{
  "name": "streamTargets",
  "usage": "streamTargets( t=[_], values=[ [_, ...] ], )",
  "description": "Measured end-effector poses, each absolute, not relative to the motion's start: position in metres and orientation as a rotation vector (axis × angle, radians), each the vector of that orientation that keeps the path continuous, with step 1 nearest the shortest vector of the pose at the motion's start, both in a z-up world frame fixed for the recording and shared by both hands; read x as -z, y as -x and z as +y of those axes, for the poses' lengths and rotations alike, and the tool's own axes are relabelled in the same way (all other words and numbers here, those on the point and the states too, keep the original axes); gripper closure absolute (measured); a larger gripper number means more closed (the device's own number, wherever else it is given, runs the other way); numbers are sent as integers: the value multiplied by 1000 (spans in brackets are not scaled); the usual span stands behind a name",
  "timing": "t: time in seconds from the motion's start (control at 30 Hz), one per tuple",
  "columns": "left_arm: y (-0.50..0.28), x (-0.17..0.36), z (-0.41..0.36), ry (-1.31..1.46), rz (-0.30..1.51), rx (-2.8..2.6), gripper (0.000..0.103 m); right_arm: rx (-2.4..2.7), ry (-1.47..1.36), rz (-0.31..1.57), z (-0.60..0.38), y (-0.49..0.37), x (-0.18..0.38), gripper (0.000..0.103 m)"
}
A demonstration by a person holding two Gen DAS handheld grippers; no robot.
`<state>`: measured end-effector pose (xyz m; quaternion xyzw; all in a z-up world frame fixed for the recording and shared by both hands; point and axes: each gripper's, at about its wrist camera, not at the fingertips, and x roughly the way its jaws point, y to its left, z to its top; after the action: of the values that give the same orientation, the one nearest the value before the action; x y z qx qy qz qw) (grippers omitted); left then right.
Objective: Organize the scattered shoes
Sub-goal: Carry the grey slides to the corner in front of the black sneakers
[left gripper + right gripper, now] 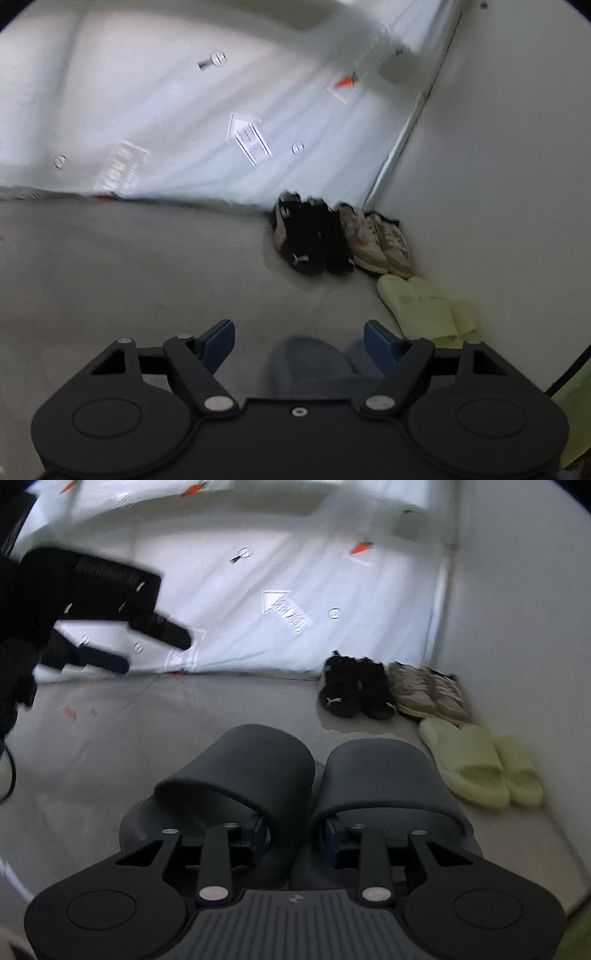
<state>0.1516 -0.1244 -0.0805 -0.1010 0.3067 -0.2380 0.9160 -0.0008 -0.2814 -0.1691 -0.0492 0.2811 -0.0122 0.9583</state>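
A pair of dark blue-grey slides fills the lower middle of the right wrist view. My right gripper has one finger inside each strap and is shut on the two inner sides, holding the pair together. The slides also show blurred below my left gripper, which is open and empty above the floor. Black sneakers, beige sneakers and pale green slippers stand in a row along the wall; they also show in the right wrist view: black, beige, green.
A white bed sheet with carrot prints hangs to the grey floor behind the shoes. A white wall closes the right side. My left gripper appears blurred at the upper left of the right wrist view.
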Motion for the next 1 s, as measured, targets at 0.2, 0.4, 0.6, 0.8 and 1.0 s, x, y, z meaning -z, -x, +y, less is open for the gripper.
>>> streamTargets(
  t=[0.2, 0.4, 0.6, 0.8, 1.0],
  values=[
    [-155, 78, -136, 245, 621, 390, 26, -28, 61, 609, -323, -42, 176, 68],
    [-137, 71, -135, 284, 604, 216, 26, -60, 27, 626, -362, -79, 187, 66],
    [-129, 66, -133, 289, 595, 125, 26, -73, 0, 672, -397, -120, 214, 65],
    [-130, 62, -130, 321, 564, 62, 26, -110, 22, 686, -410, -146, 230, 62],
    [-139, 63, -137, 330, 541, 75, 26, -201, -16, 804, -424, -150, 224, 21]
  ],
)
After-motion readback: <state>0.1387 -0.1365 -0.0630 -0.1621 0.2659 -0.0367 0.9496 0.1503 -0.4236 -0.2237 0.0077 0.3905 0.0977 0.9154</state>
